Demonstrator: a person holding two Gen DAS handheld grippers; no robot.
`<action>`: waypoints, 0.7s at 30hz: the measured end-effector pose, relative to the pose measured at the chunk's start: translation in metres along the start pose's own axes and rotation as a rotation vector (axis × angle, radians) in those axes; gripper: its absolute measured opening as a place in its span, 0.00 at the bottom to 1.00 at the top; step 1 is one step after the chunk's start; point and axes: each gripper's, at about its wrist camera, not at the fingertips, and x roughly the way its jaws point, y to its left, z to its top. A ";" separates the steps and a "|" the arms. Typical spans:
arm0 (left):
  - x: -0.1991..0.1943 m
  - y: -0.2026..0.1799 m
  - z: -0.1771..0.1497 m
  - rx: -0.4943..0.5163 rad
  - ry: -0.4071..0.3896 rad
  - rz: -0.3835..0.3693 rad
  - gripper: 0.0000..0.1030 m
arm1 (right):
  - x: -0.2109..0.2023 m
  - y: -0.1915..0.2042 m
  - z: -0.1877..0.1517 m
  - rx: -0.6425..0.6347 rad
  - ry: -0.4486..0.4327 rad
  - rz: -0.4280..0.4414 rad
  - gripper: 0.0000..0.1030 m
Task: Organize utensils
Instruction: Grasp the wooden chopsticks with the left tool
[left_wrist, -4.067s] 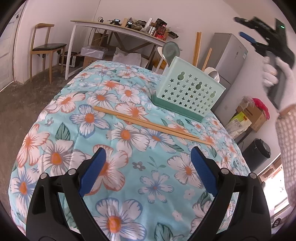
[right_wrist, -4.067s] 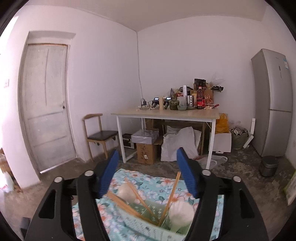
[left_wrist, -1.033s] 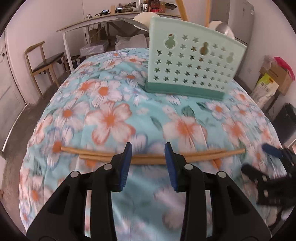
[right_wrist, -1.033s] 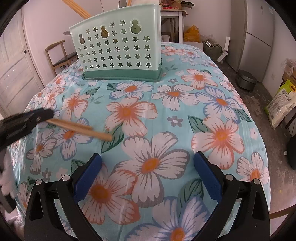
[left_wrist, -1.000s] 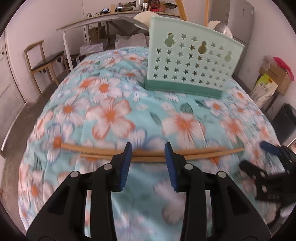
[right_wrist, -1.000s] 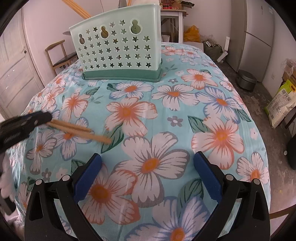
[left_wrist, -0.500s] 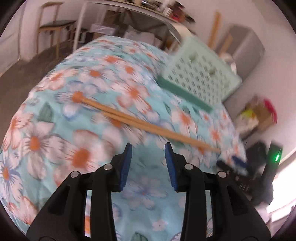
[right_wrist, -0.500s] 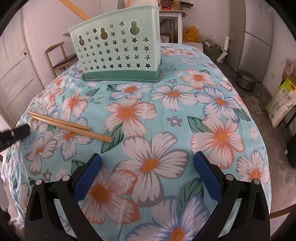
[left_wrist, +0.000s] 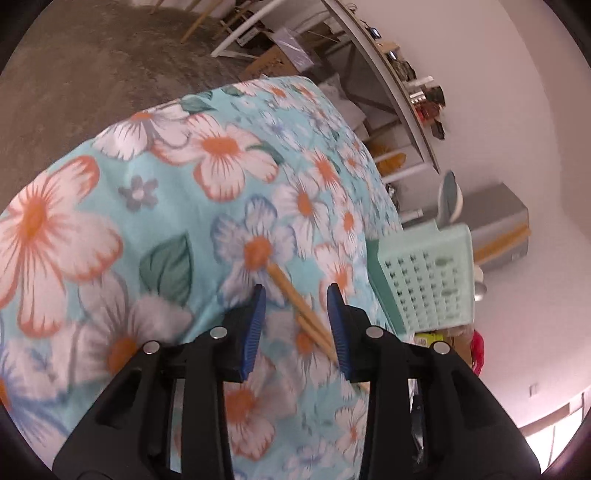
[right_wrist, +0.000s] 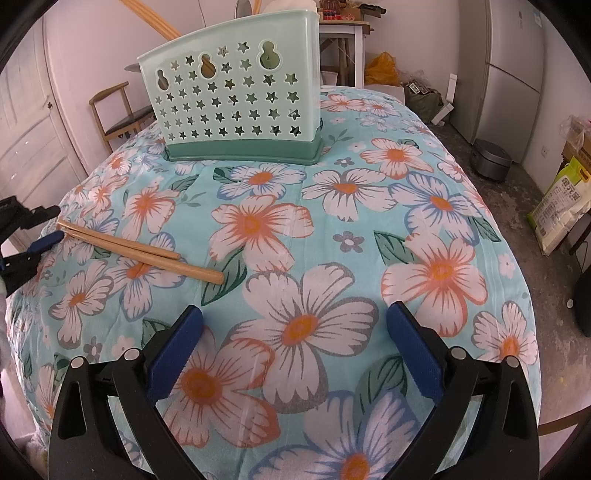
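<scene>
Two wooden chopsticks (right_wrist: 136, 250) lie side by side on the floral tablecloth at the left. In the left wrist view the chopsticks (left_wrist: 295, 301) run between my left gripper's (left_wrist: 295, 291) blue pads, which stand partly open around their narrow end without clamping it. That gripper also shows at the left edge of the right wrist view (right_wrist: 40, 236). A mint green star-holed utensil basket (right_wrist: 236, 96) stands at the far side, holding chopsticks and spoons; it also shows in the left wrist view (left_wrist: 428, 280). My right gripper (right_wrist: 293, 345) is wide open and empty, low over the near side.
The floral tablecloth (right_wrist: 351, 229) covers a rounded table that drops off on all sides. A chair (right_wrist: 118, 110), a door and a white table stand behind it. A grey fridge (right_wrist: 509, 74), a small bin (right_wrist: 491, 158) and a sack are on the right.
My left gripper has swung round to the chopsticks' narrow end at the table's left edge, and its pads now straddle them. The right gripper has not moved.
</scene>
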 end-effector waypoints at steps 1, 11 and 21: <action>0.003 0.000 0.003 -0.014 -0.002 0.006 0.30 | 0.000 0.000 0.000 0.001 0.000 0.000 0.94; 0.017 -0.005 0.018 -0.027 -0.030 0.054 0.17 | 0.000 0.000 0.000 0.001 0.000 0.000 0.94; 0.023 -0.006 0.020 -0.072 0.007 0.047 0.28 | 0.001 0.000 0.000 0.001 0.000 -0.001 0.94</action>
